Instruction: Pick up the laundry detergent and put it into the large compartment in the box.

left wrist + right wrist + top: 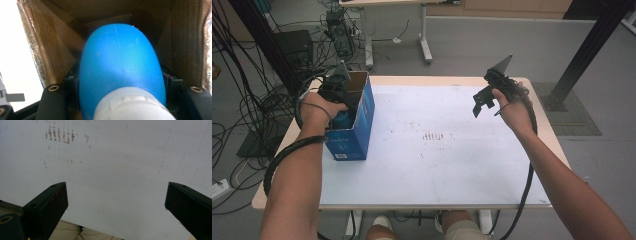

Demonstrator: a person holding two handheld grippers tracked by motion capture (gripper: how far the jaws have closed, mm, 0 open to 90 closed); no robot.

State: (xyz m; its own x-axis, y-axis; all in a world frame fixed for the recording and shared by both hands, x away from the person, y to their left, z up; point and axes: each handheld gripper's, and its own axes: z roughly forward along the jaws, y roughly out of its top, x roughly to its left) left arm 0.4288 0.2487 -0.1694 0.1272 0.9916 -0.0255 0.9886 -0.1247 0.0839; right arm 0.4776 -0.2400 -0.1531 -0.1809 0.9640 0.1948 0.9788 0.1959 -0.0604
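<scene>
Blue bottle (120, 65) clamped in left tongs (120, 82) inside cardboard box (357, 120); right tongs (116, 207) spread wide, empty, above table (437, 160).

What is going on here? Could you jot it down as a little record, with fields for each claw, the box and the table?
left claw: shut on a blue bottle with a white cap, reaching inside the box
box: blue outside, brown cardboard inside, open at the top, standing at the table's left edge
right claw: open, holding nothing, held above the table's right side
table: white top with small brown marks near the middle
person: a hand on each claw, forearms coming in from the near side
</scene>
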